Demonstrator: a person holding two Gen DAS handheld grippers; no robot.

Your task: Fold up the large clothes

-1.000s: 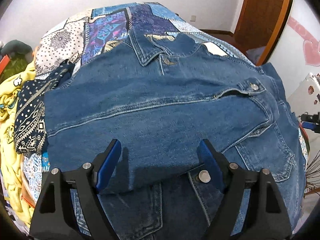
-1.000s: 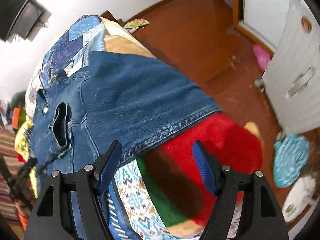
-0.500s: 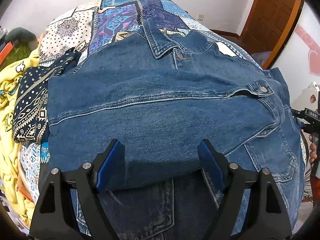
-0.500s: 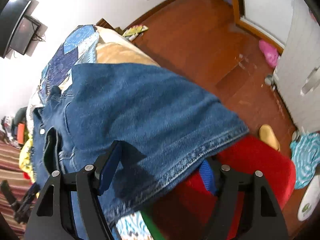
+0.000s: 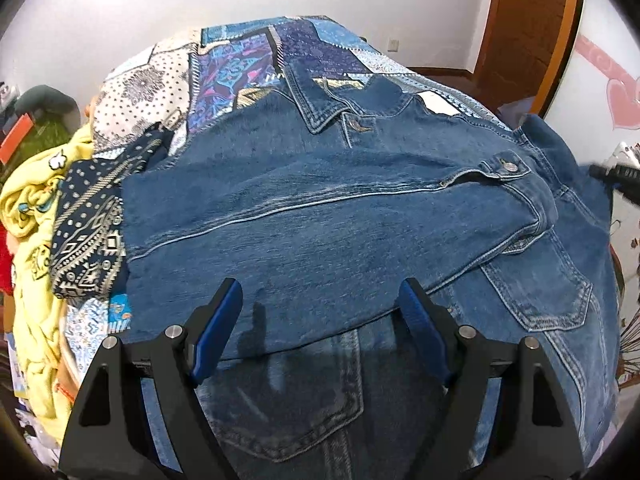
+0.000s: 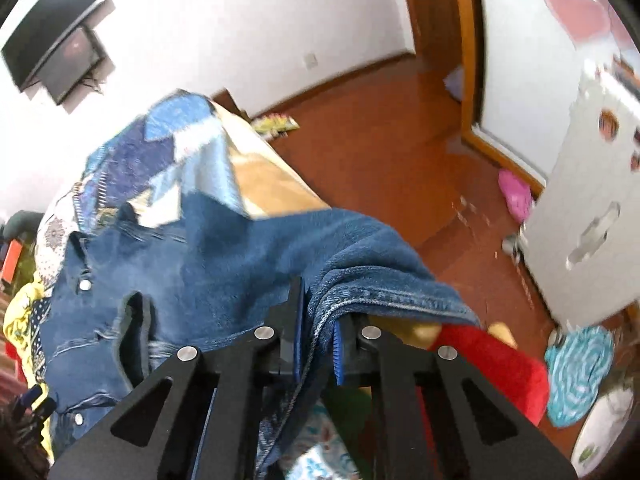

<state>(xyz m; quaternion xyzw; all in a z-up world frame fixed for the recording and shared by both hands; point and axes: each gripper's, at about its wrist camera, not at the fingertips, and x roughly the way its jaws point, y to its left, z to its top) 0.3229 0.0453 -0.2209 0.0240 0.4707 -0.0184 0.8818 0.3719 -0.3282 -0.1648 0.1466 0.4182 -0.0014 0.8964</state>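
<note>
A blue denim jacket (image 5: 328, 208) lies spread on the patchwork bedspread (image 5: 248, 64), collar at the far end, one sleeve folded across its body. My left gripper (image 5: 320, 320) hovers open just above the near part of the jacket, nothing between its blue pads. In the right wrist view the jacket (image 6: 224, 256) drapes over the bed's side. My right gripper (image 6: 318, 320) is shut on the jacket's hem, which bunches up between its pads and is lifted off the red cloth (image 6: 492, 364) below.
Yellow clothing (image 5: 28, 216) and a dark patterned scarf (image 5: 88, 232) lie at the bed's left. A wooden door (image 5: 532, 20) and white wall stand beyond. On the right lie wooden floor (image 6: 384, 152), a white cabinet (image 6: 588, 216), a pink item (image 6: 516, 196) and a teal rug (image 6: 580, 372).
My right gripper moved over the jacket's hem, closed on it and lifted it. My left gripper stayed open and drew back slightly from the jacket.
</note>
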